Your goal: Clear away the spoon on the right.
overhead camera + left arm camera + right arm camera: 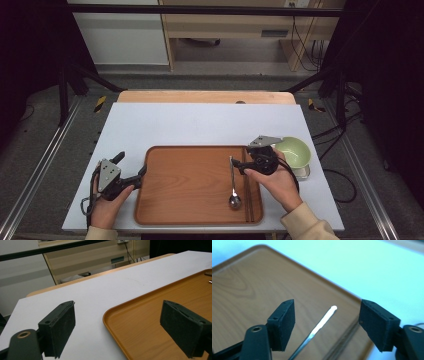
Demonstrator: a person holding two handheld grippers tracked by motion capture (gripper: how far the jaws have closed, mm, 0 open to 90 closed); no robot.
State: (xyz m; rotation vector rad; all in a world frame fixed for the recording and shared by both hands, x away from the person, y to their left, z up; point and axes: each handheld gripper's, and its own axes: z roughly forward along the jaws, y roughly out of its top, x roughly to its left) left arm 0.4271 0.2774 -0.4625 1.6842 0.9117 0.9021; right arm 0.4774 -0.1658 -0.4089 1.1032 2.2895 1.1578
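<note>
A metal spoon (233, 185) lies on the wooden tray (190, 185), bowl end toward the person and handle pointing away. My right gripper (235, 166) is open at the handle's far end. In the right gripper view the spoon handle (317, 327) runs up between the two black jaws of my right gripper (328, 315), which stand apart from it on both sides. A pair of dark chopsticks (247, 192) lies along the tray's right side. My left gripper (131, 166) is open at the tray's left edge; its own view shows my left gripper (117, 317) straddling the tray (155, 310) rim, holding nothing.
A light green bowl (293, 150) stands on the white table (200, 122) just right of the tray, behind the right hand, with a small white object (303, 172) in front of it. Black frame posts stand at both sides.
</note>
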